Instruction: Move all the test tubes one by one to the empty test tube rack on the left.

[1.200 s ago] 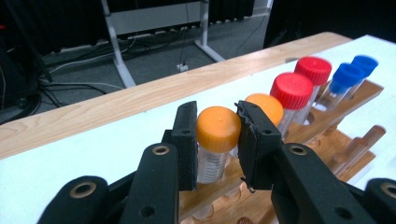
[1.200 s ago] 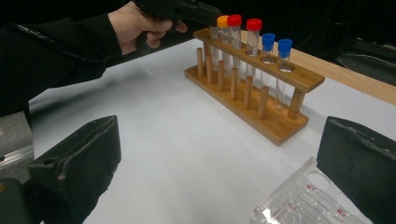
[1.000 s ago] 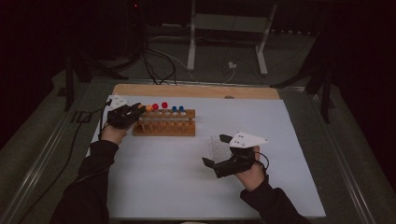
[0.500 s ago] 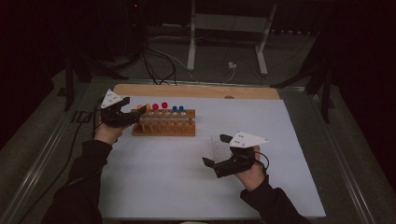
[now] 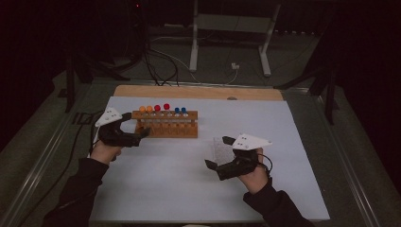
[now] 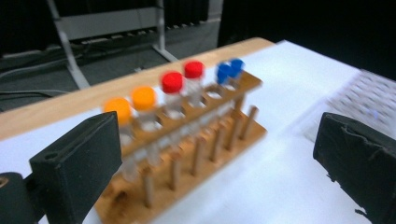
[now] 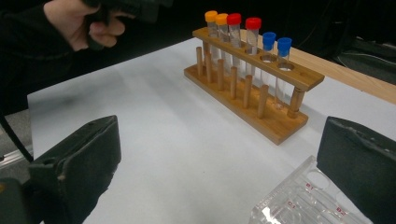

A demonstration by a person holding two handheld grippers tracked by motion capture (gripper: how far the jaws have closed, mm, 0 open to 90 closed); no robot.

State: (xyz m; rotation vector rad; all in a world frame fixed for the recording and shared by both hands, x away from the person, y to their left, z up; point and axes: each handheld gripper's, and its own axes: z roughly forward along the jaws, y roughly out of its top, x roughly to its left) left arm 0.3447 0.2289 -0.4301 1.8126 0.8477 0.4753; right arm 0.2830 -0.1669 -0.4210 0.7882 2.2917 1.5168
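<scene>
A wooden rack (image 5: 165, 125) is holding orange-, red- and blue-capped tubes (image 6: 173, 93); left gripper (image 5: 133, 128) jaws, just opening, are gaping empty; right gripper (image 5: 218, 152) is gaping too.

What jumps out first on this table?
A wooden rack of tubes capped orange, red and blue stands at the back left of the white table. The left tongs, jaws just opened and holding nothing, sit beside its left end. A clear plastic plate lies by the open right tongs.

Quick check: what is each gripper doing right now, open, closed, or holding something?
Left gripper: jaws have just been opening, now wide, nothing between them.
Right gripper: open, holding nothing.
</scene>
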